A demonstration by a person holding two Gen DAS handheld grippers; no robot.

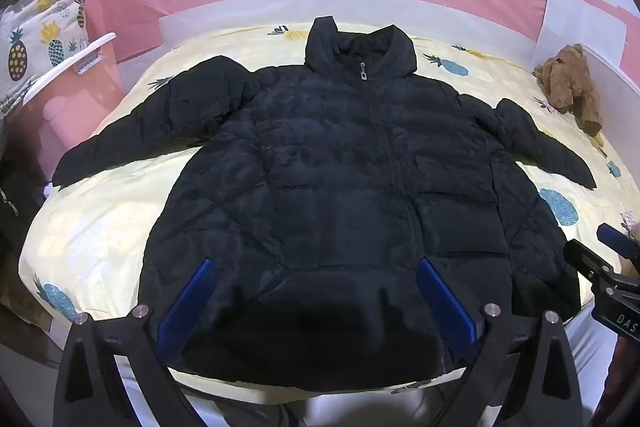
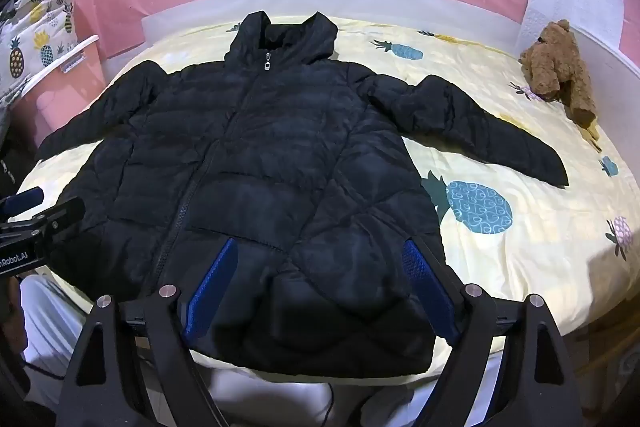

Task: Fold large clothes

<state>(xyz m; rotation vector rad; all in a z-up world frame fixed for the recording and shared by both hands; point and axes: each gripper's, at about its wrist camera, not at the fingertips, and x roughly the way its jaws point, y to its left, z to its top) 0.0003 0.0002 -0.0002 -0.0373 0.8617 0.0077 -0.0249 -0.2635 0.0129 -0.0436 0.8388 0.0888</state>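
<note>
One black puffy coat [image 1: 340,163] flat on the pineapple bed sheet [image 1: 92,227], zipped, one brown teddy [image 2: 560,67], two grippers, left gripper [image 1: 316,303] and right gripper [image 2: 320,283] spread wide, probably hovering above the coat's bottom edge, pinching nothing

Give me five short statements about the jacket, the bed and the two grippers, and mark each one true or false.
1. The black jacket lies spread flat with both sleeves out. True.
2. The jacket's zipper is open down to the hem. False: it is closed up to the collar.
3. The left gripper is shut on the hem. False: its jaws stand open, holding nothing.
4. A brown plush toy lies on the bed sheet, apart from the jacket. True.
5. The right gripper is open. True.
</note>
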